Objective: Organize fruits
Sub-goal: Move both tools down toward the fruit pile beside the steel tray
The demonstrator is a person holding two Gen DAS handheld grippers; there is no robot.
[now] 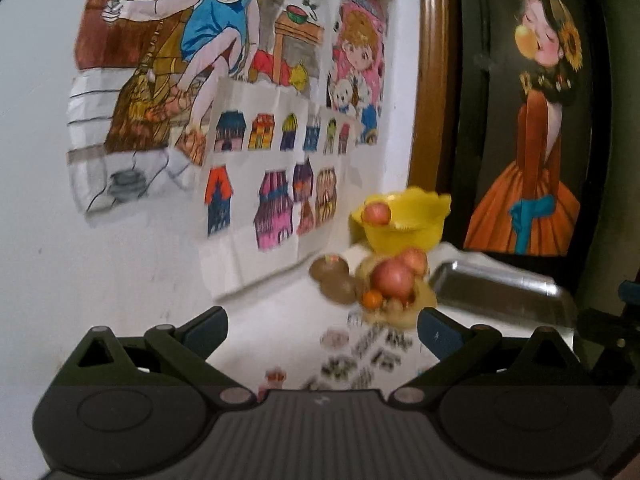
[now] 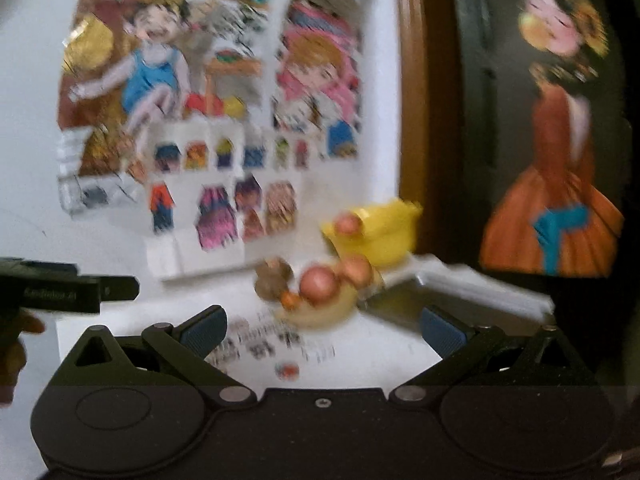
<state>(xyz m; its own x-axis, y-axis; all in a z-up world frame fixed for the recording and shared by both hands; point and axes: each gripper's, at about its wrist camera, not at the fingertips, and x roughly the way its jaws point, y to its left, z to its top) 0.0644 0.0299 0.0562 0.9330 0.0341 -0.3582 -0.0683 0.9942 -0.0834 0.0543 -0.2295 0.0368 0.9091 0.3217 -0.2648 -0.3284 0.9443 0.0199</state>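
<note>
Left tongs [image 1: 322, 330]: hanging spread, empty.
Right tongs [image 2: 322, 330]: likewise gaping.
Apple [image 1: 393, 279]: sitting topmost; firm, smooth, probably rolling—taking it across the middle.

Your left wrist camera looks forward over its own spread fingers across the white table [image 1: 280, 320] toward the fruit pile [image 1: 384, 284] and yellow bowl [image 1: 404, 220], both well ahead. Your right wrist camera faces the same way from just to the right, blurred. Both share the pile, bowl, metal tray [image 2: 404, 304] and wall drawings [image 1: 224, 92].
</note>
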